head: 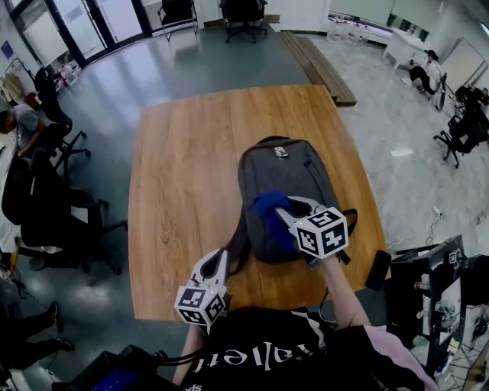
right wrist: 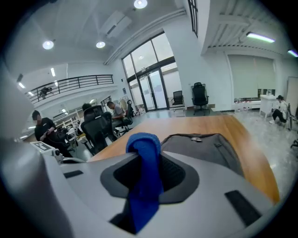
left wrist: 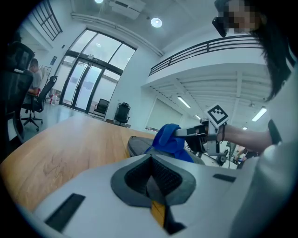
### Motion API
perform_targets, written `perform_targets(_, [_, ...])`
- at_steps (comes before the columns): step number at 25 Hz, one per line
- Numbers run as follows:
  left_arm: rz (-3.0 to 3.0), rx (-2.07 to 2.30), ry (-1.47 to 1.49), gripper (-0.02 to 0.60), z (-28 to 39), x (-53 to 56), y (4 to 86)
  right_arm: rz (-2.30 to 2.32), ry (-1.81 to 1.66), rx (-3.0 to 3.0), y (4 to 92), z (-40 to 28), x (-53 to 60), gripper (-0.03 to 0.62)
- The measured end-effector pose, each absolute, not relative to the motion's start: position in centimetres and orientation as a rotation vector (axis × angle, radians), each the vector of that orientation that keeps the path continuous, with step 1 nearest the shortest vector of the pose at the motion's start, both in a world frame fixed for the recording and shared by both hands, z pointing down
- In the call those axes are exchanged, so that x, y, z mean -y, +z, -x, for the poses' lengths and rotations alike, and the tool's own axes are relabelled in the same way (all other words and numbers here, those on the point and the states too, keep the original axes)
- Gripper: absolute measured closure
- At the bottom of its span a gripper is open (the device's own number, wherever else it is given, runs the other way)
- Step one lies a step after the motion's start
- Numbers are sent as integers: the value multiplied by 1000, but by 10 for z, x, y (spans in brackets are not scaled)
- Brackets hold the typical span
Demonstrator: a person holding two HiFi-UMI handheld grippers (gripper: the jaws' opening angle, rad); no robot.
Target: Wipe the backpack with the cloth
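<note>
Left tool (head: 219, 261) sits at the near edge of the desk (head: 183, 153), jaws closed, nothing between them. It points at the backpack's loose strap (head: 235, 256) and is just beside it.

Right tool (head: 284, 208) is clamped on the blue cloth (head: 269, 212). The cloth is bunched at the jaw tips, with a tail hanging down between the jaws. It is over the near half of the backpack (head: 283, 176); I can't tell if it touches yet.

The backpack is grey and lies flat, toward the near right corner of the desk, with its top handle pointing at the far edge.

Handling, as a guess:
- **Cloth:** soft, limp and light. It will fold under pressure, so the bunched pinch suits it.
- **Backpack:** soft fabric that looks fairly flat, so probably light. It may give under the wipe and slide on the smooth top.
- **Where to hold:** pin it with the free left tool at the strap or the near bottom edge.
- **Risk:** zips and the small tag near the top could snag the cloth.

The desk is light varnished wood, bare apart from the backpack. The floor (head: 137, 84) is glossy grey. There are black office chairs (head: 53, 206) on the left, with a seated person (head: 19, 122) further back. More chairs (head: 244, 14) and glass doors (head: 84, 23) are at the far wall, and another person (head: 424, 72) sits far right.
</note>
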State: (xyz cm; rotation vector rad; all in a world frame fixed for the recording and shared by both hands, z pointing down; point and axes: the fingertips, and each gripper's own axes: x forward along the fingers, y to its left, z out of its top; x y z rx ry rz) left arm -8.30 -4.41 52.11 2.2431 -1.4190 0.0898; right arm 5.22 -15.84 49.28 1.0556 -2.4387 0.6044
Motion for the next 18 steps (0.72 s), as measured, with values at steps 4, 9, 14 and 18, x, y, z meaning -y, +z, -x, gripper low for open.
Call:
perform_targets(4, [-2250,1410,90,583,83,50,525,-1239,634,2358,496,-126,178,491])
perform_targets(9, [-2265,1384,95,583,75,54,527,-1426,674,2240,506,-213,185,491])
perform_targets(14, [-2270,1366,108,583,71,54,527,-1538,769,2148,523,-270,182,491])
perform_targets(18, [-2264,1368,111,583,71,53,528,-1586,806,2086,537,-300,181,491])
